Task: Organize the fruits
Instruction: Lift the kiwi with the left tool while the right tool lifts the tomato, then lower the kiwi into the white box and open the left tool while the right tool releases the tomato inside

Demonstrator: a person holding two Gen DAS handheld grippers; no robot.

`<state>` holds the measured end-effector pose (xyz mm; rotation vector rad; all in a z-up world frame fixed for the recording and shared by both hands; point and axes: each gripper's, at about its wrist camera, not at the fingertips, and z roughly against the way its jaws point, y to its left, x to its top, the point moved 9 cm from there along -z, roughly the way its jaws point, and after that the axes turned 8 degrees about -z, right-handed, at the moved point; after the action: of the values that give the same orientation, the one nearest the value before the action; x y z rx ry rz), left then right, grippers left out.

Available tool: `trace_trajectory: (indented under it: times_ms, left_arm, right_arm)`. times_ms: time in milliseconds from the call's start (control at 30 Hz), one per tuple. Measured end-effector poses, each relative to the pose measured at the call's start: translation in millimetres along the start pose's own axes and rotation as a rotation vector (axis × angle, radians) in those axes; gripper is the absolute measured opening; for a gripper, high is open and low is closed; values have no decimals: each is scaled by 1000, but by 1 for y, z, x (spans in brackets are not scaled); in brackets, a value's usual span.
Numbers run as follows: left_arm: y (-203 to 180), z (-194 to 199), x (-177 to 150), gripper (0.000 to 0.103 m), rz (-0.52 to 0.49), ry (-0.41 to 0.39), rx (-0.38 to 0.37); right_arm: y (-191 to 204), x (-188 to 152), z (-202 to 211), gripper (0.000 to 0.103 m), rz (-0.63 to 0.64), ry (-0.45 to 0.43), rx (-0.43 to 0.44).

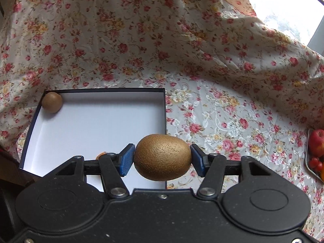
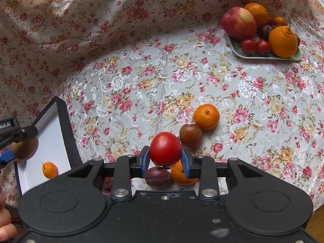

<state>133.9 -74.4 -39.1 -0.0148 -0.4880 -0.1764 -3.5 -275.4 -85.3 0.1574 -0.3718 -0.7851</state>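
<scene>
Two grippers are full: left gripper (image 1: 162, 159) squeezes a kiwi (image 1: 163, 157) over the box (image 1: 101, 121) edge; right gripper (image 2: 165, 159) pinches a tomato (image 2: 165, 148). Move the kiwi toward ten o'clock, lower gently, then let go.

A floral tablecloth (image 2: 162, 77) printed with pink and yellow roses covers the table. A second floral cloth (image 1: 121, 30) with a smaller rose print on a cream ground hangs creased behind it as a backdrop. A bright window (image 1: 287, 2) shows at the upper right. Wooden flooring (image 2: 318, 218) is visible at the lower right.
</scene>
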Motion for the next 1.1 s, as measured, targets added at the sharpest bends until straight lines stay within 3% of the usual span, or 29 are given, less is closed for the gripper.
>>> trace_trajectory:
  times_ms: [367,633,1100]
  left_arm:
    - [101,-4,2,63,86,-11,105]
    - [156,-18,-7,63,150,37,135]
    - [165,-31,-16,63,149,93,112]
  right_arm:
    - [110,-46,-24,35,189,28,72]
    - [174,-74,-39,35,277,53,113]
    - [218,-71,-52,35,319,27,136]
